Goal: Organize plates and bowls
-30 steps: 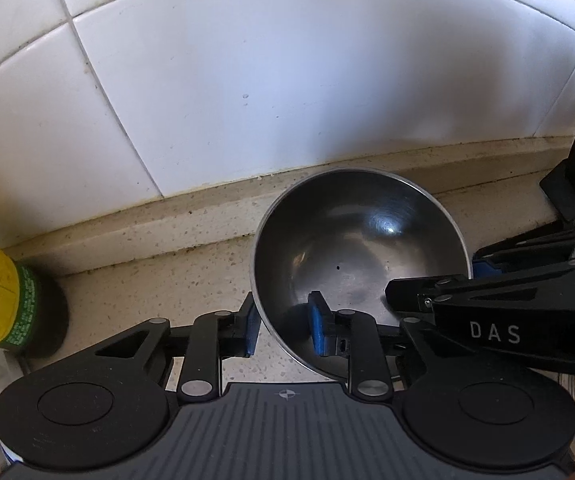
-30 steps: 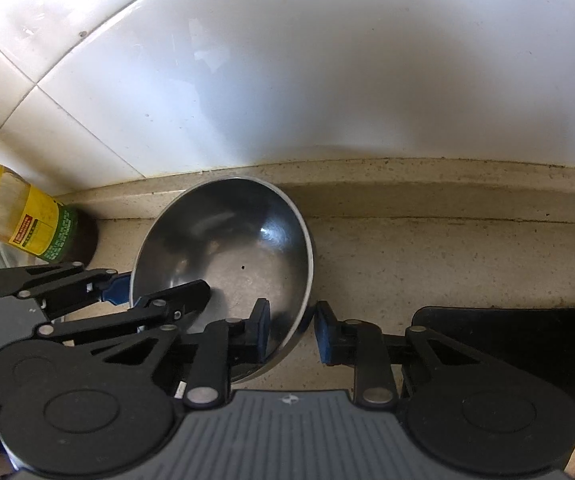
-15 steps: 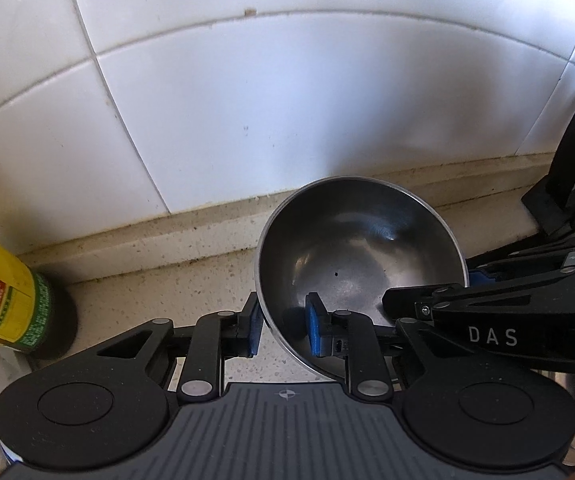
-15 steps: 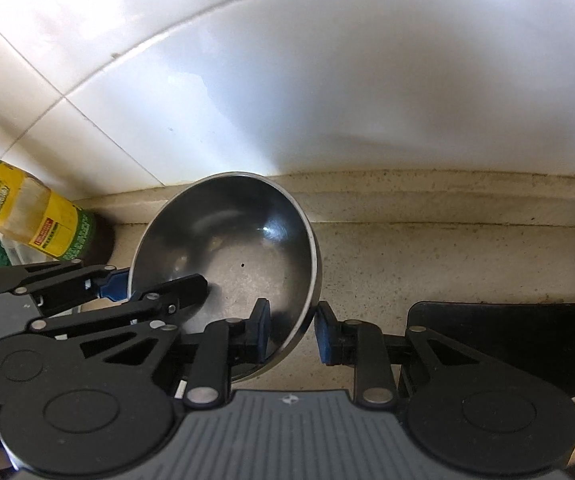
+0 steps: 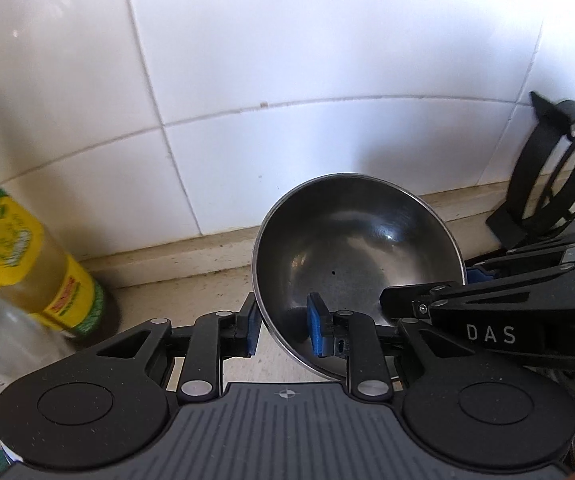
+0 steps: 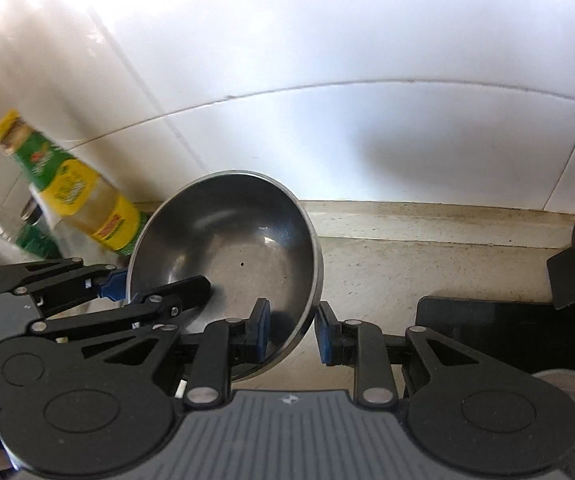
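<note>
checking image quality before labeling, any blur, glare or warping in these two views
Left wrist view: the yellow-labelled bottle at the left edge is smeared by blur, the steel bowl stays sharp with a small glint, and tile lines bow from fisheye. Right wrist view: the tiled wall is washed out by glare, and the bottle is blurred and leans.

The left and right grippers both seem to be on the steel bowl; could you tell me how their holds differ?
The left gripper clamps the steel bowl at its left rim; the right gripper clamps the right rim. The left gripper's right pad sits inside the bowl; the right gripper's left pad does. Both straddle the wall with blue pads.
</note>
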The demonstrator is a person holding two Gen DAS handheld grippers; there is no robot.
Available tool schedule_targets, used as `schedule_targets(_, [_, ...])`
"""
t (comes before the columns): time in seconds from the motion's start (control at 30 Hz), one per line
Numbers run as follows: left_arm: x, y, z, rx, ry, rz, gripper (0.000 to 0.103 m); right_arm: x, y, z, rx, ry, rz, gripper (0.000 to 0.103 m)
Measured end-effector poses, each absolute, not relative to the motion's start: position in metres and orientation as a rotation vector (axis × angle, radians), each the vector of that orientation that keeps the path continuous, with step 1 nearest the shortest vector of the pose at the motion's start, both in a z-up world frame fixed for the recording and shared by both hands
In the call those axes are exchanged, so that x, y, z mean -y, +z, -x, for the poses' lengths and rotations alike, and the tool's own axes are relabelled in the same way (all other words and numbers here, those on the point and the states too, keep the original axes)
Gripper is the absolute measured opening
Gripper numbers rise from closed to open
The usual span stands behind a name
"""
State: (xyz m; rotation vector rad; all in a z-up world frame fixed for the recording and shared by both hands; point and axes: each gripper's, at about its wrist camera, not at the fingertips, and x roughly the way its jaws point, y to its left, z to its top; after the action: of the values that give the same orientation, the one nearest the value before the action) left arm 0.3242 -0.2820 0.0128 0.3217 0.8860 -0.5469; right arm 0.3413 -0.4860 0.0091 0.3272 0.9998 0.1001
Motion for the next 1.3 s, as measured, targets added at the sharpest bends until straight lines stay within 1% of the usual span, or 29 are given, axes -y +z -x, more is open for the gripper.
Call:
schedule_targets(0.2, [0.257, 0.042, -0.29, -0.848, -0.532, -0.312, 0.031, 0.464, 0.03, -0.313, -0.981, 0.128, -0.286, 0.039])
schedule_targets(0.5, [0.223, 0.058, -0.248, -0.833, -0.497, -0.299, 0.031, 0.421, 0.041, -0.286, -0.983, 0.175, -0.235, 0.039])
schedule_targets(0.7, [0.205, 0.043, -0.231, -0.876, -0.493, -0.292, 0.033, 0.397, 0.027, -0.273, -1.04, 0.202, -0.214, 0.039])
schedule_targets(0.97, [0.186, 0.016, -0.22, -0.944, -0.475, -0.293, 0.033, 0.376, 0.001, -0.264, -1.111, 0.221, -0.195, 0.039])
schedule_targets(1.3, [0.178, 0.008, -0.215, -0.955, -0.482, -0.286, 0.033, 0.367, -0.002, -0.257, -1.129, 0.216, -0.165, 0.039])
